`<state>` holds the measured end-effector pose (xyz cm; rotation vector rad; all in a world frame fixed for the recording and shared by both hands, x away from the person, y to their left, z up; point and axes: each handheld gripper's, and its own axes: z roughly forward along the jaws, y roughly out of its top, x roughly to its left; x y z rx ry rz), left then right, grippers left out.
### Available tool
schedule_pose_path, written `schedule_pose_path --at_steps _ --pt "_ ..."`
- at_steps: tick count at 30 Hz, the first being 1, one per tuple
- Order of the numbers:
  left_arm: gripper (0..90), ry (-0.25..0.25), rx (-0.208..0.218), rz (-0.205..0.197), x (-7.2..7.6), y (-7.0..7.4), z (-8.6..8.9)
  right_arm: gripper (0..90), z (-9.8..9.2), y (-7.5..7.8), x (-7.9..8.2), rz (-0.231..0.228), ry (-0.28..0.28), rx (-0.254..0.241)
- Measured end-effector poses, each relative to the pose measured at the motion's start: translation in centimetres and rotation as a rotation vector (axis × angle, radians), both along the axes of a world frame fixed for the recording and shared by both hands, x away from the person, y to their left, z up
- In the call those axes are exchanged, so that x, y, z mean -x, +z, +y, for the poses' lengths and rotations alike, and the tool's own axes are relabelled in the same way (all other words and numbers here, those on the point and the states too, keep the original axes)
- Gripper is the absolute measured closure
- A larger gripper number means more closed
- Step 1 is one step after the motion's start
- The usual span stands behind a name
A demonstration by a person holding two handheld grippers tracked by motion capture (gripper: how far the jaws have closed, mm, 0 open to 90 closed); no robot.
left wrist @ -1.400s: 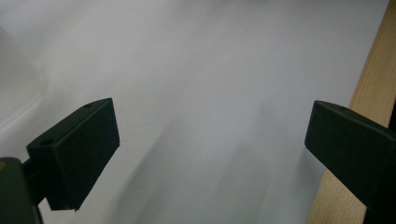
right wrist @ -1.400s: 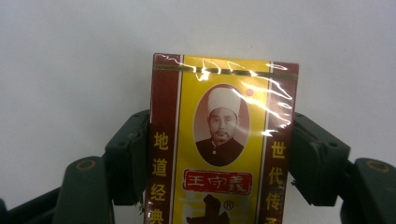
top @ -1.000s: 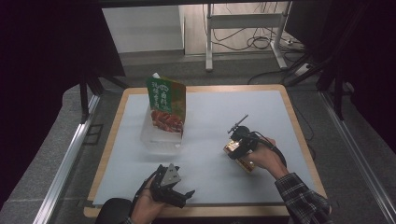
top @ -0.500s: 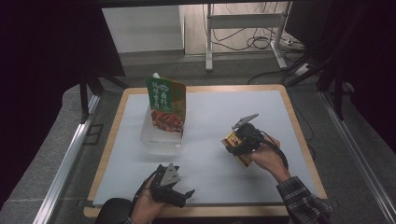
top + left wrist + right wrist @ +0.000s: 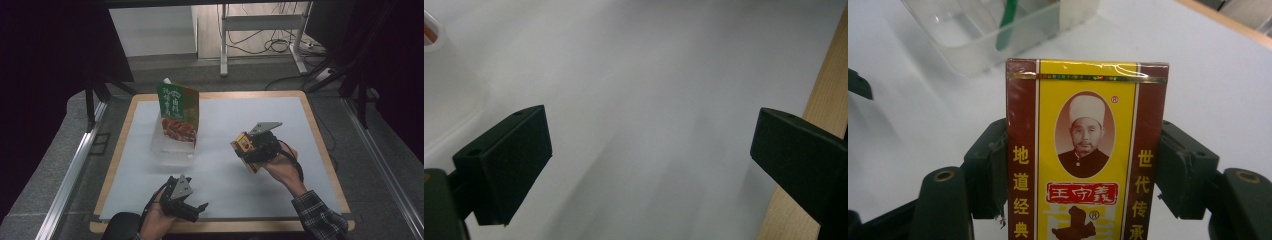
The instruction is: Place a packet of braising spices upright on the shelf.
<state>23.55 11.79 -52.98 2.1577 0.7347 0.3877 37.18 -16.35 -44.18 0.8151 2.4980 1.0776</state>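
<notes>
A yellow and dark red box (image 5: 1087,150) with printed characters is clamped between the jaws of my right gripper (image 5: 1083,165). From the high view the same box (image 5: 243,145) is lifted off the table at the right of centre, in my right gripper (image 5: 252,147). A clear plastic tub (image 5: 172,147) stands left of centre with a green food pouch (image 5: 178,112) upright in it. My left gripper (image 5: 192,210) rests near the front edge, jaws wide apart with nothing between them (image 5: 649,165).
The white tabletop (image 5: 225,120) has a wooden rim (image 5: 320,130). In the right gripper view the clear tub (image 5: 998,30) lies beyond the box. Metal rails run along both sides of the table. A desk frame and cables stand behind.
My right gripper has risen with the box and tipped so the box faces more toward the tub. The left gripper has stayed put.
</notes>
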Motion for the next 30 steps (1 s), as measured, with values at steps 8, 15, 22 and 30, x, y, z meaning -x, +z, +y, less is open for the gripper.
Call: schedule_pose_path --at_steps 8,15,22,30 --pt "2.9 0.003 0.005 0.0 0.0 0.0 0.1 31.7 0.3 0.8 0.3 -0.058 0.012 -0.082" --pt "2.9 0.001 0.006 0.005 -0.1 0.0 0.1 31.7 0.9 1.3 0.4 -0.095 0.024 -0.13" --pt "2.8 0.005 0.018 0.006 0.0 0.1 0.3 31.7 1.7 1.8 0.3 -0.125 0.038 -0.187" --pt "2.4 0.006 0.034 -0.001 0.3 0.4 0.4 31.7 2.8 2.1 0.0 -0.142 0.054 -0.224"
